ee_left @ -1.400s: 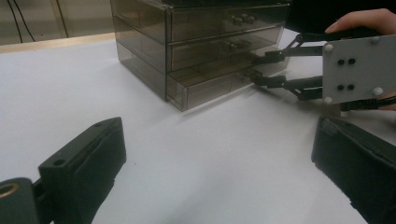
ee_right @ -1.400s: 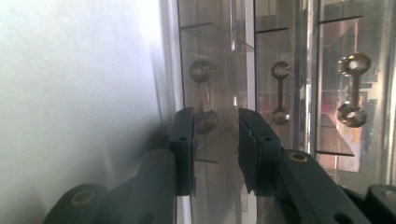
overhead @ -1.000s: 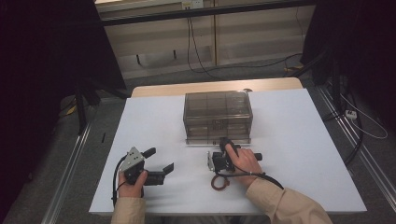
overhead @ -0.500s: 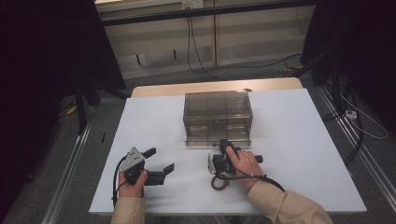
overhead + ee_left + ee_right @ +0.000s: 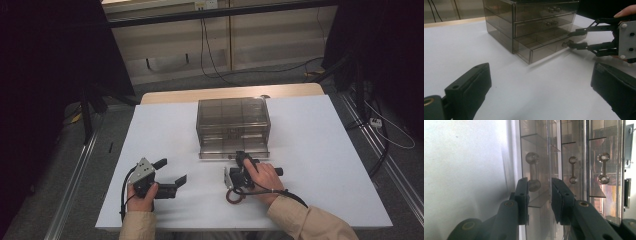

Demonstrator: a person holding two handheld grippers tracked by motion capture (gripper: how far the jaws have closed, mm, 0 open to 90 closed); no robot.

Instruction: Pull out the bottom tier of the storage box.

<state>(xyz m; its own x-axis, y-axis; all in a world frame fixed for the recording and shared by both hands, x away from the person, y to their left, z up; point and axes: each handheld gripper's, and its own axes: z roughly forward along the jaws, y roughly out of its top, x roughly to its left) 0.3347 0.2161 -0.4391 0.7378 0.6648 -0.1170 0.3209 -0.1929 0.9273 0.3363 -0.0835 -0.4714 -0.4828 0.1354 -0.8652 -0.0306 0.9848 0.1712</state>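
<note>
A smoky see-through drawer cabinet point(image 5: 232, 120) stands at mid-table, its bottom drawer point(image 5: 233, 150) slid out a little toward me. My right gripper point(image 5: 241, 156) lies on its side at that drawer's front. In the right gripper view its jaws point(image 5: 539, 181) straddle the near knob of the clear drawer handle point(image 5: 532, 171), and a gap shows beside the right pad, so it is open. The left gripper view shows the same gripper point(image 5: 572, 39) at the handle point(image 5: 565, 44). My left gripper point(image 5: 172, 170) rests on the table at the front left, wide open point(image 5: 542, 92) and holding nothing.
The white table point(image 5: 320, 150) has bare surface on both sides of the cabinet. The two upper drawers point(image 5: 544, 17) are closed. A cable loop point(image 5: 233, 196) lies by my right hand. Metal floor rails run along both sides of the table.
</note>
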